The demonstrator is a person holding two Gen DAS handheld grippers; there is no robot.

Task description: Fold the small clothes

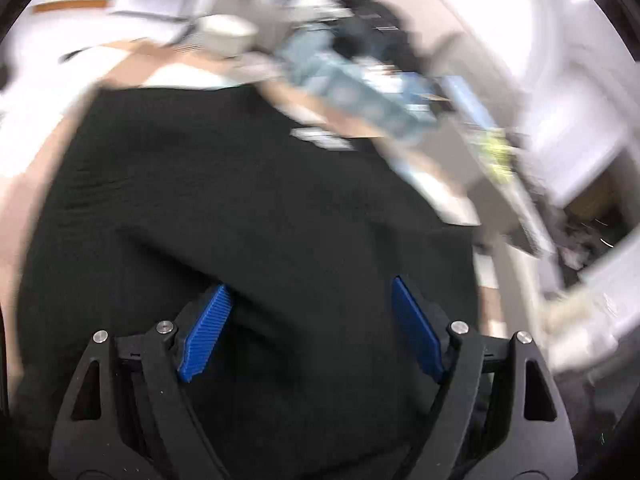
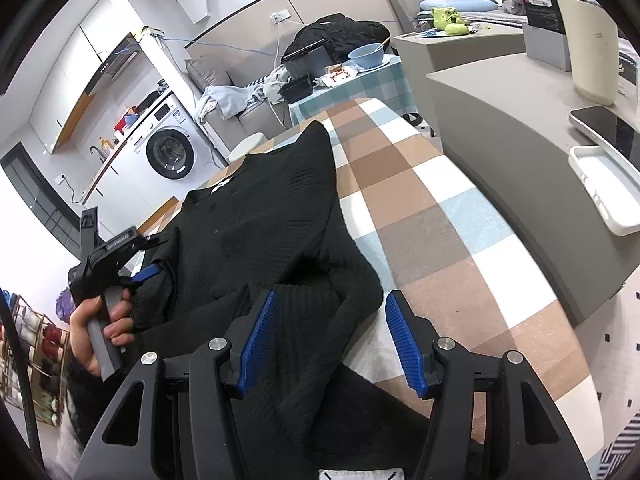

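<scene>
A black knit sweater [image 2: 260, 216] lies spread on the checked tablecloth [image 2: 420, 208], its white neck label [image 2: 218, 186] at the far end. My right gripper [image 2: 331, 298] is open over the near ribbed edge. That fold lies between the blue pads; the left pad touches it and the right pad stands clear of it. My left gripper [image 2: 150, 270], held by a hand [image 2: 108, 320], is at the sweater's left side. In the blurred left wrist view the sweater [image 1: 240, 184] fills the frame. There my left gripper [image 1: 311, 284] is open wide over the cloth.
A grey counter [image 2: 500, 120] runs along the table's right side, bearing a white tray [image 2: 604, 188] and a dark flat device [image 2: 600, 124]. Behind the table stand a washing machine [image 2: 170, 152] and a sofa with piled clothes [image 2: 236, 96]. A shelf [image 2: 36, 344] stands at the left.
</scene>
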